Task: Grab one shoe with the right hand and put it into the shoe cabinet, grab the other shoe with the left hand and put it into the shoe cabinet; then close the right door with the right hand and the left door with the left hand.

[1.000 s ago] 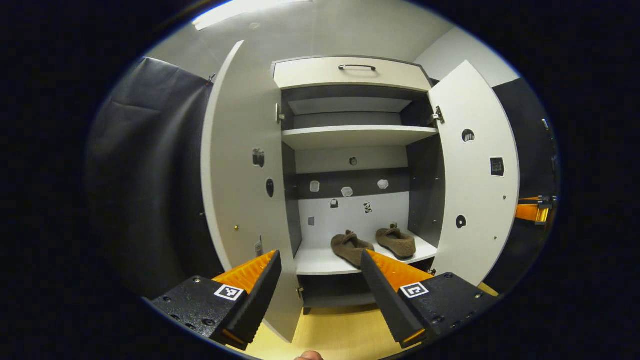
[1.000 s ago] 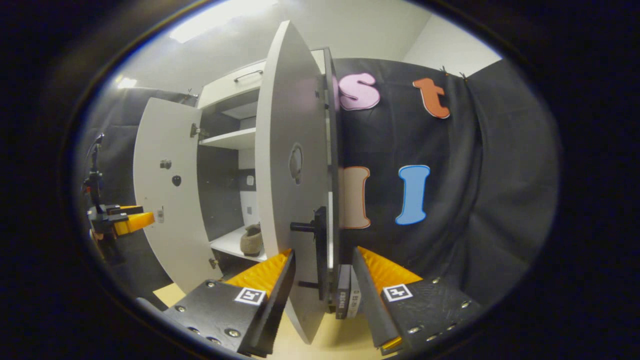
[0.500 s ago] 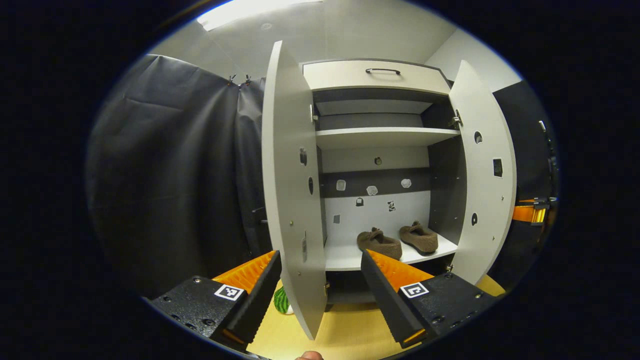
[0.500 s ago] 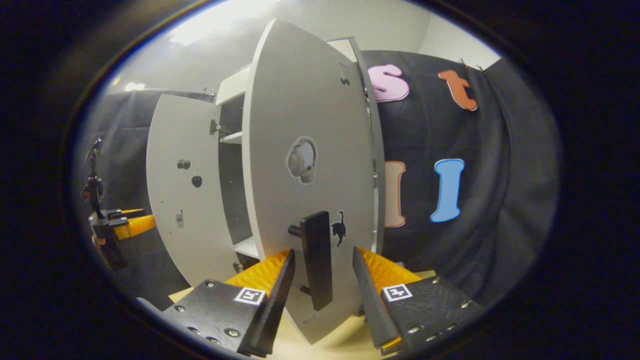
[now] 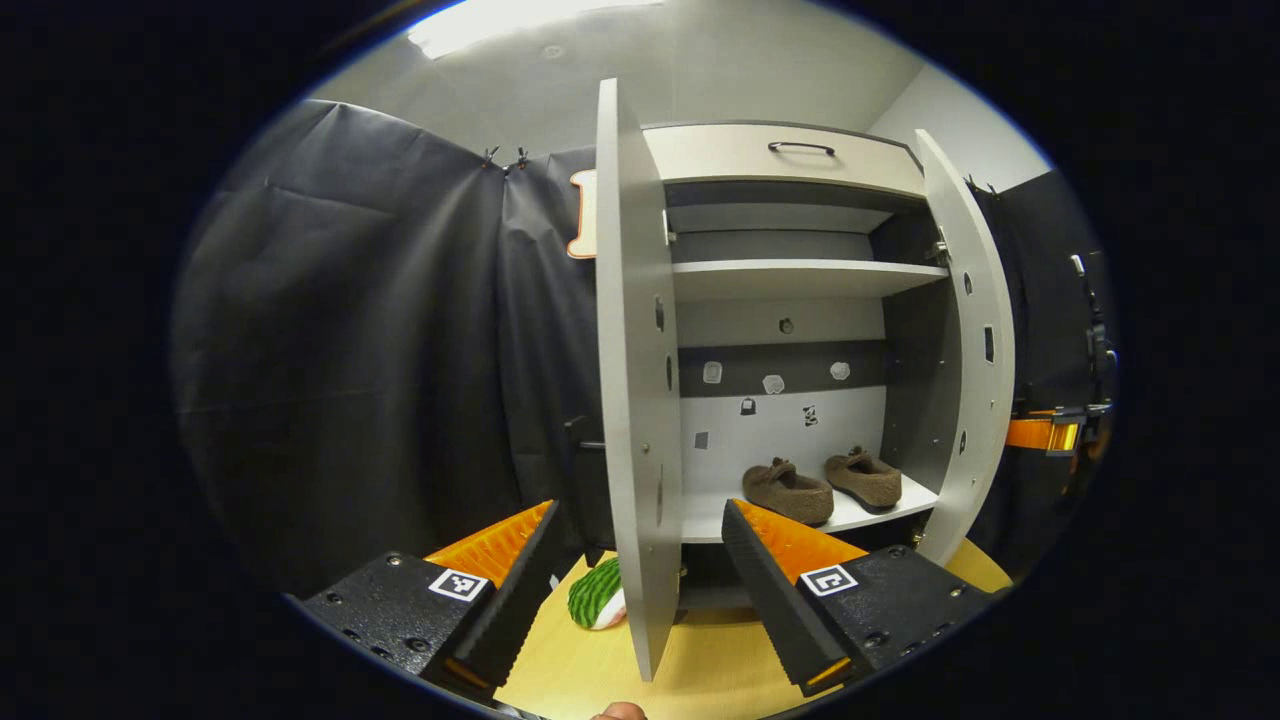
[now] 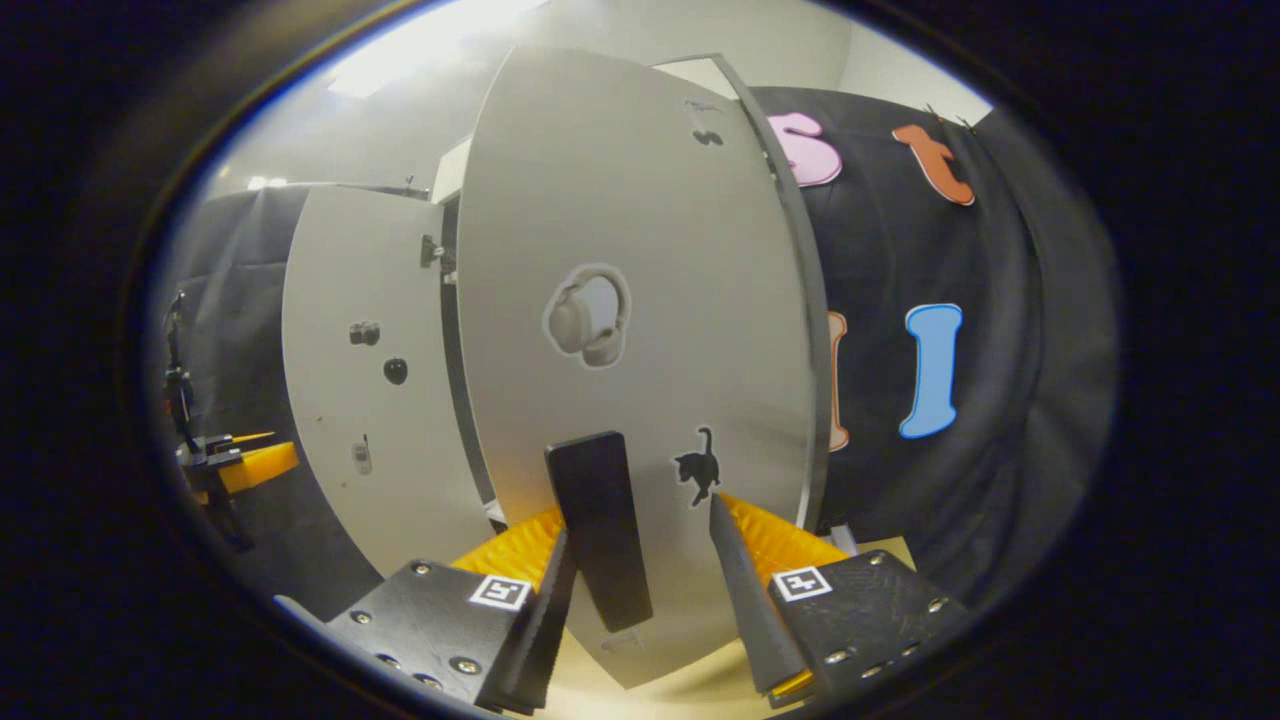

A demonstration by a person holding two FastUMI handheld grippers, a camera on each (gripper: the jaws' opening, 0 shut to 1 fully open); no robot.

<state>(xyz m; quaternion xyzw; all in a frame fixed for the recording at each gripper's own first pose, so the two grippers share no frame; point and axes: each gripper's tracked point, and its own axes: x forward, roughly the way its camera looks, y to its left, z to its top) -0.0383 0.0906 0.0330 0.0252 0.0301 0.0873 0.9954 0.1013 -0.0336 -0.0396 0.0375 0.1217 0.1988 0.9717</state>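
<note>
Shoes point(image 5: 787, 492) point(image 5: 863, 477) are both parked on the cabinet's point(image 5: 790, 280) lower shelf, so it's door time. Right door point(image 6: 640, 330) is being addressed by the right tongs point(image 6: 640, 560), spread wide either side of its black handle point(image 6: 598, 542), nothing gripped; a steady flat push w/ no clamping is judged best. Left tongs point(image 5: 640, 560) are released too, straddling the left door's point(image 5: 637, 400) edge, to be swung shut afterwards.
</note>
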